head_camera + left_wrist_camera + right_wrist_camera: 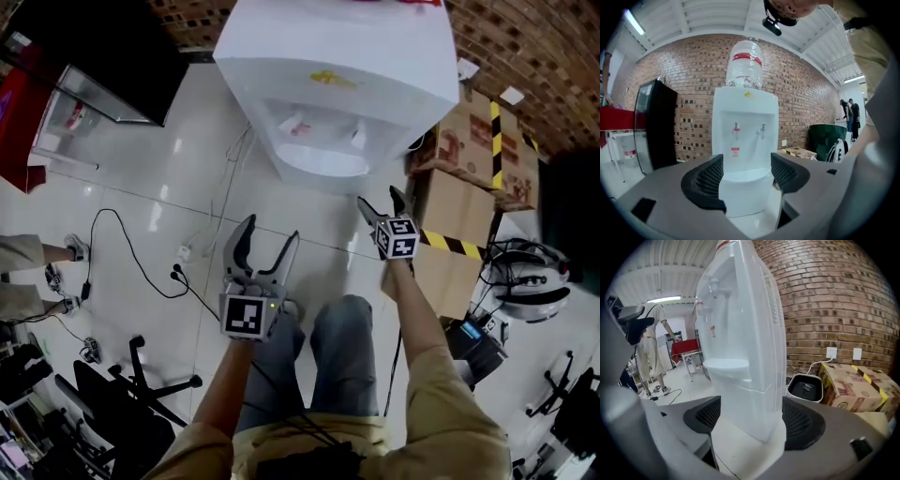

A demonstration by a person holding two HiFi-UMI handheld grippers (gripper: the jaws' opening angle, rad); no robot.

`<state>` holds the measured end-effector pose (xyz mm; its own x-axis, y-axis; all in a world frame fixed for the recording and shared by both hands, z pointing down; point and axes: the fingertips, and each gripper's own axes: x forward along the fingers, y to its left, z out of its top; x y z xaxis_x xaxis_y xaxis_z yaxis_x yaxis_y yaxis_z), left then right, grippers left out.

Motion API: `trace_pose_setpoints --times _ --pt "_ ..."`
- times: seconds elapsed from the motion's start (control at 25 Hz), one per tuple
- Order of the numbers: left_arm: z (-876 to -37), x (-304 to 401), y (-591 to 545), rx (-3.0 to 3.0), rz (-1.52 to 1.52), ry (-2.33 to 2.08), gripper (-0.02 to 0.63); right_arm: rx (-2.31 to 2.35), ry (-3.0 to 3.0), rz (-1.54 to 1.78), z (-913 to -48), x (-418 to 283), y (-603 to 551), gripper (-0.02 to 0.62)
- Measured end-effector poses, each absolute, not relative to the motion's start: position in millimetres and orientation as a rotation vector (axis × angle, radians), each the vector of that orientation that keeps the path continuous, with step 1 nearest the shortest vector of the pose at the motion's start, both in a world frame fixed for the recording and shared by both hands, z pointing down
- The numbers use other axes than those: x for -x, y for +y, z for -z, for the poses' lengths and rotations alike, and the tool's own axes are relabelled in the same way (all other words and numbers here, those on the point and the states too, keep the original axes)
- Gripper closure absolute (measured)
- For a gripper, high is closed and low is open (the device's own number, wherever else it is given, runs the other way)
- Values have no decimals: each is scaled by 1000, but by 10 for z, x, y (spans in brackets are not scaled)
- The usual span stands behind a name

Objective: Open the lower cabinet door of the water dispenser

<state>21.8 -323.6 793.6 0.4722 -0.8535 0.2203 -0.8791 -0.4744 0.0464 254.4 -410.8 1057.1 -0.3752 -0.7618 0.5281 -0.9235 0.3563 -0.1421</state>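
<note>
The white water dispenser [337, 84] stands against a brick wall, seen from above, with a bottle on top [745, 65]. Its lower cabinet front [743, 197] sits below the drip tray and is shut; the head view hides it under the tray's overhang. My left gripper [269, 234] is open and faces the dispenser's front from a short way off, nothing between its fingers. My right gripper [380, 199] is open too, low by the dispenser's right front corner. In the right gripper view the corner of the dispenser [754, 394] fills the gap, not touched.
Cardboard boxes [469, 187] with yellow-black tape stand right of the dispenser, a black bin [805, 387] behind them. A dark cabinet [112, 56] is at the left. Cables [141, 262] trail over the white tiled floor. A chair base [141, 384] lies lower left. A person [649, 348] stands far off.
</note>
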Motion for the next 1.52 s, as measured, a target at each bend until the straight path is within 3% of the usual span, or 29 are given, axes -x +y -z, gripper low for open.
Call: trace_pose_setpoints --times 0.2,0.32,0.64,1.2,1.32,1.52 --pt "-8178 -8 -3325 -2530 -237 -1581 311 -1422 -2269 -629 -11009 -2392 -4589 172" --pt "-8181 91 -3312 -2512 -255 -1595 311 -1423 -2256 -675 -11070 -2386 -4660 277" --pt "-7710 246 -3118 -2439 -222 -1593 311 -1210 -2098 -801 -11043 -2095 -3809 325" --pt "-7196 979 -2234 -2279 -367 -1620 311 -951 -2170 -1175 -10961 -40 -2361 311" --pt "-7191 1107 -2103 -2278 -430 -1622 311 -928 -2276 -1211 -10673 300 -2354 311" --pt "-6877 1218 -2056 -2256 -389 -1639 311 -852 -2507 -986 -9388 578 -2422 311"
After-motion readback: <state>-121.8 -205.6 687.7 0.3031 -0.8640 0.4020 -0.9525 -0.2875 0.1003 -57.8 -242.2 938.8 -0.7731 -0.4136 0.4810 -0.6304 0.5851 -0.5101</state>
